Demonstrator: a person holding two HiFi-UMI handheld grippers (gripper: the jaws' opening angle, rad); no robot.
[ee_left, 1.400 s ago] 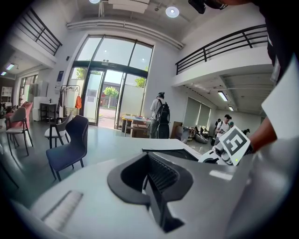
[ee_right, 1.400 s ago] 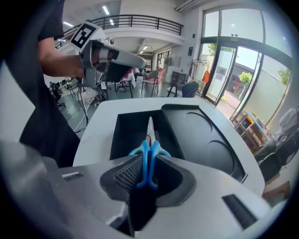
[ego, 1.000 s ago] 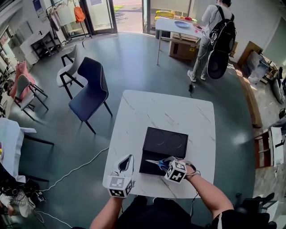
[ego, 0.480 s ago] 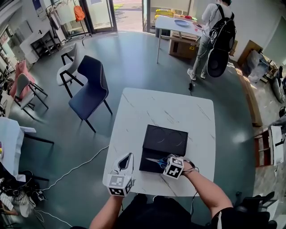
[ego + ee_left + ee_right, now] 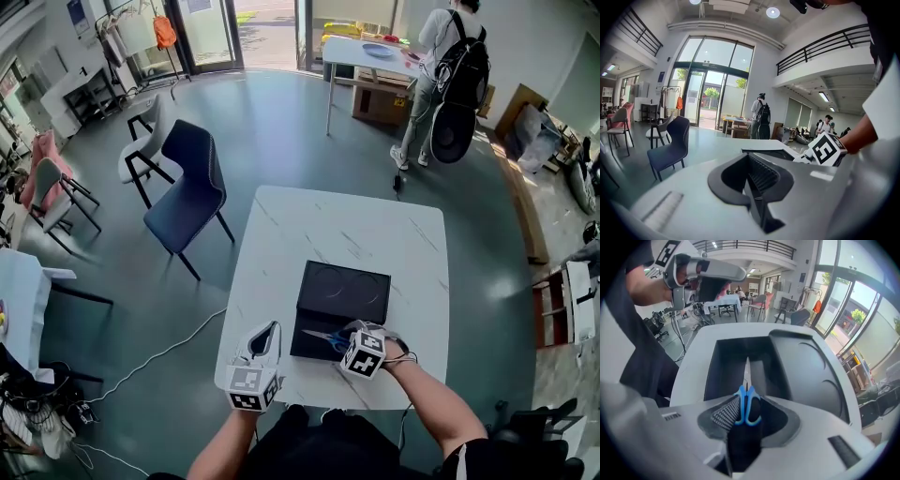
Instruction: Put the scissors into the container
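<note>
Scissors (image 5: pixel 746 397), blue handles, sit between the jaws of your right gripper (image 5: pixel 746 418), which are opening. Blades point into the black container (image 5: pixel 347 286) on the table (image 5: pixel 347 230). Left gripper (image 5: pixel 750 187) closed, empty. Risk: handles snag a pad and tip out over the rim. No legible writing, only square markers.

No words or numbers can be read anywhere. The left cube (image 5: pixel 248 389) and right cube (image 5: pixel 364 352) carry only black-and-white square patterns, with no letters. A cardboard box (image 5: pixel 380 101) under the far table bears orange print too small to read. A blue sign (image 5: pixel 661 76) beside the glass doors is likewise illegible.
</note>
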